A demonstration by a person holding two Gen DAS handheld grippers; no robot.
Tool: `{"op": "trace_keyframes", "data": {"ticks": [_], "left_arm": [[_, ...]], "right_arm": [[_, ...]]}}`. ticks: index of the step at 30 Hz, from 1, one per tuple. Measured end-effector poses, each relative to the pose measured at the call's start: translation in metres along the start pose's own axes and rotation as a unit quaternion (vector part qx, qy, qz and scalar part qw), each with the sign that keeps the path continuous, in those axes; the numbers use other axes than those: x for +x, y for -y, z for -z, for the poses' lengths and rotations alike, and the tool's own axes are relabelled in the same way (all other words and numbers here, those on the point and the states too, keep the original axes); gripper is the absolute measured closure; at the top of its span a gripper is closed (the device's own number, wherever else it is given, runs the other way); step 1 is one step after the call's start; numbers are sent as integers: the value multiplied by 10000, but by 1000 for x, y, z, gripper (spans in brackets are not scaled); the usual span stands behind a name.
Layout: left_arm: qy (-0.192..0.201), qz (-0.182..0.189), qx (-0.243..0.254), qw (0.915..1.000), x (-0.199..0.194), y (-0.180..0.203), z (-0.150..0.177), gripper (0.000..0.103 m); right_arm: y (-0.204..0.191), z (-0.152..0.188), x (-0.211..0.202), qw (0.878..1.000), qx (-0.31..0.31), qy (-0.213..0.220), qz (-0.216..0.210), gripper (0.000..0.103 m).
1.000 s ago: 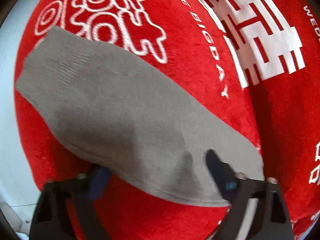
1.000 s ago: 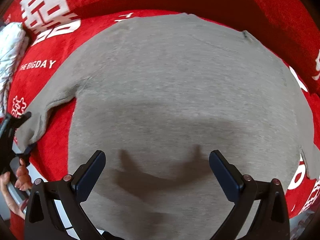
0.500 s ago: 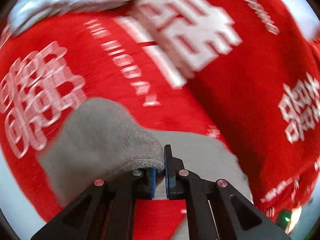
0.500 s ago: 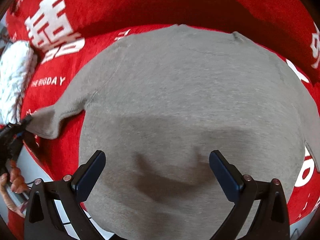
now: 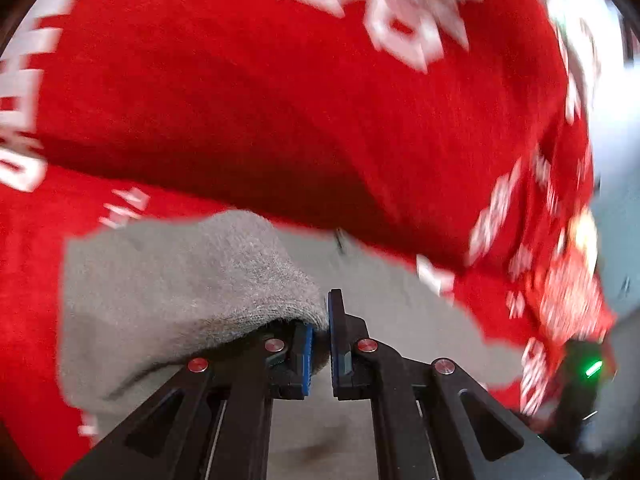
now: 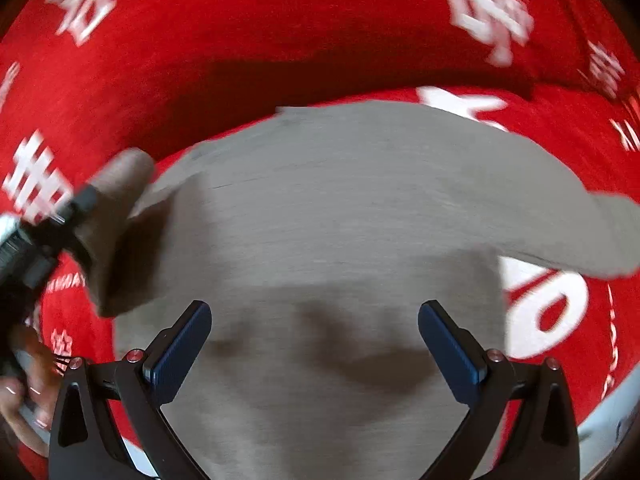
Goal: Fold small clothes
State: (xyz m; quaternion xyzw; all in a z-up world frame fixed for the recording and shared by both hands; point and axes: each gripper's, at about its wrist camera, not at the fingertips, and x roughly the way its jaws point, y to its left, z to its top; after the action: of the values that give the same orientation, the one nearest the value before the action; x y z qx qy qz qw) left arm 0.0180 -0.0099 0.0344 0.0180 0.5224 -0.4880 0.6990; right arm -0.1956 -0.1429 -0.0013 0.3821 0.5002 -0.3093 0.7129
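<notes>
A small grey knit sweater point(image 6: 340, 216) lies flat on a red blanket with white lettering point(image 6: 240, 48). My left gripper point(image 5: 320, 332) is shut on the cuff of the sweater's left sleeve point(image 5: 192, 280) and holds it lifted over the sweater's body. In the right wrist view that sleeve point(image 6: 120, 208) hangs from the left gripper point(image 6: 48, 224) at the left edge. My right gripper point(image 6: 314, 344) is open and empty above the sweater's lower middle. The other sleeve point(image 6: 600, 232) lies spread to the right.
The red blanket point(image 5: 280, 100) rises in a fold behind the sweater. A pale surface point(image 5: 616, 160) shows past the blanket's right edge. A dark device with a green light point(image 5: 588, 368) sits at the lower right.
My left gripper closed on the sleeve cuff, lifted it and has carried it right, over the sweater's body. My right gripper stayed open and shifted over the sweater.
</notes>
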Motion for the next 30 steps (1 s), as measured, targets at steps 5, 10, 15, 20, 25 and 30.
{"op": "trace_keyframes", "data": {"ticks": [5, 10, 15, 20, 25, 30], "left_arm": [[-893, -377, 400, 9945, 59, 17, 38, 95], [-1277, -609, 433, 9890, 47, 3, 54, 85], [-443, -1544, 133, 9869, -30, -24, 40, 18], [-620, -2771, -416, 9579, -57, -104, 29, 18], [-999, -2941, -961, 9457, -44, -148, 47, 18], [-883, -2985, -829, 9467, -42, -146, 62, 18]], "right_arm": [[36, -1, 8, 9993, 298, -130, 206, 0], [40, -7, 9, 9995, 218, -169, 184, 0], [-9, -18, 5, 9976, -695, 47, 53, 0], [-95, -12, 18, 9676, -2502, 201, 260, 0], [-160, 11, 54, 8991, -4236, 402, 1030, 0], [-186, 12, 71, 8539, -4805, 1101, 1667, 48]]}}
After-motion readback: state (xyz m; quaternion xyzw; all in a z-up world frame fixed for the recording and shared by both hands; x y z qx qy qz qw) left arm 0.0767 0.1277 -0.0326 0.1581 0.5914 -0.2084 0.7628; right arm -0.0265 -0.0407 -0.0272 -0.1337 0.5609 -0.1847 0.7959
